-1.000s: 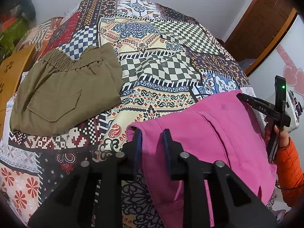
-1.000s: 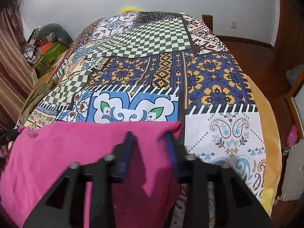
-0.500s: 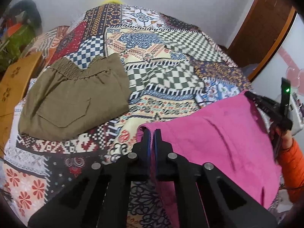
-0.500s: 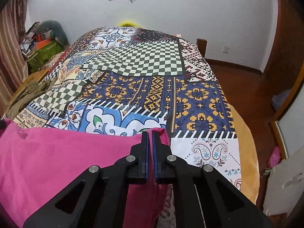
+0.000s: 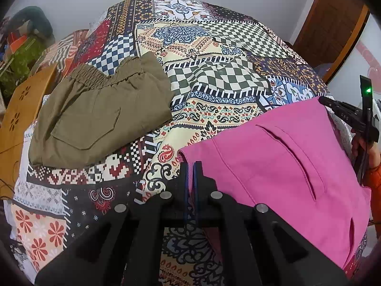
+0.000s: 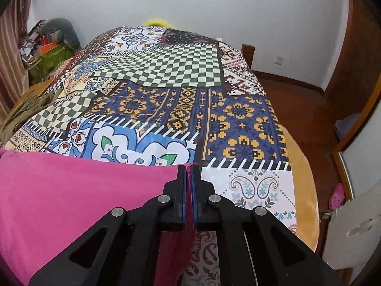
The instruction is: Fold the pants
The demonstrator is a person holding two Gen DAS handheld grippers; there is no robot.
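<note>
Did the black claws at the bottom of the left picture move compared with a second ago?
Yes. The left gripper closed: its fingers, apart a second ago, now pinch the pink pants at the corner nearest the olive shorts.

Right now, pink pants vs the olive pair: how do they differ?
The pink pants are pinched at two corners by the shut left gripper and right gripper; the olive pants lie untouched. The olive pair is folded compact, with a gathered elastic waistband; the pink pair is spread out, with slit pockets. Both rest on the patchwork bedspread.
</note>
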